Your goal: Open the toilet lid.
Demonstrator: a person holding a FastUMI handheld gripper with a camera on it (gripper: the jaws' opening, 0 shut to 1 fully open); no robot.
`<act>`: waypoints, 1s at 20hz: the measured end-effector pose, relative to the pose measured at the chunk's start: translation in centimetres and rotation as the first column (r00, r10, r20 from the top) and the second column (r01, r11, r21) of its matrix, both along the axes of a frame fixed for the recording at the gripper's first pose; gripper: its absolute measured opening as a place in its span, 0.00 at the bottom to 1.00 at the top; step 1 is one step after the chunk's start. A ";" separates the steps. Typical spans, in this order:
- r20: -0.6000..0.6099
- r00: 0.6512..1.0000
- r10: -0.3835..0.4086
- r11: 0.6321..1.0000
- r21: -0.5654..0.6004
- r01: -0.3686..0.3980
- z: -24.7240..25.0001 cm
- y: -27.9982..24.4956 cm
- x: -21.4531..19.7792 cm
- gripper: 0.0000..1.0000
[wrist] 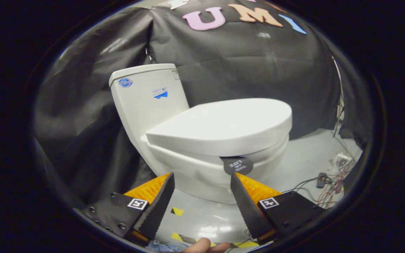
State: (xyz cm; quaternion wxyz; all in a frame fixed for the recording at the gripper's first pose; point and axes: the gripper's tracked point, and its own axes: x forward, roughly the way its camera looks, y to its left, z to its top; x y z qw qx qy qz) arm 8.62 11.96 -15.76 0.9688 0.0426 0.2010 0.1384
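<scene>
A white toilet [202, 172] stands on the grey floor ahead of me, its tank [146, 98] at the back left. Its white lid [223, 123] lies flat and closed over the seat. A round black tab [238, 165] hangs from the lid's near rim, just above and beyond my right fingertip. My gripper [202, 181] is open, the two black and orange fingers [153, 203] spread wide below the bowl with nothing between them. Neither finger touches the toilet.
Black cloth walls close in behind and to the left of the toilet. Loose cables and small electronics [329, 182] lie on the floor at the right. Yellow and black tape marks [177, 211] sit on the floor between the fingers. A hand [206, 246] shows behind the fingers.
</scene>
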 end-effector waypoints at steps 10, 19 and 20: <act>-0.045 0.989 -0.144 0.928 0.341 0.150 -0.5 -0.1 0.9 0.97; -0.251 0.893 -0.374 0.598 0.670 0.439 -0.7 -5.1 3.3 0.56; -0.274 0.890 -0.364 0.560 0.700 0.444 -0.1 -5.5 3.0 0.41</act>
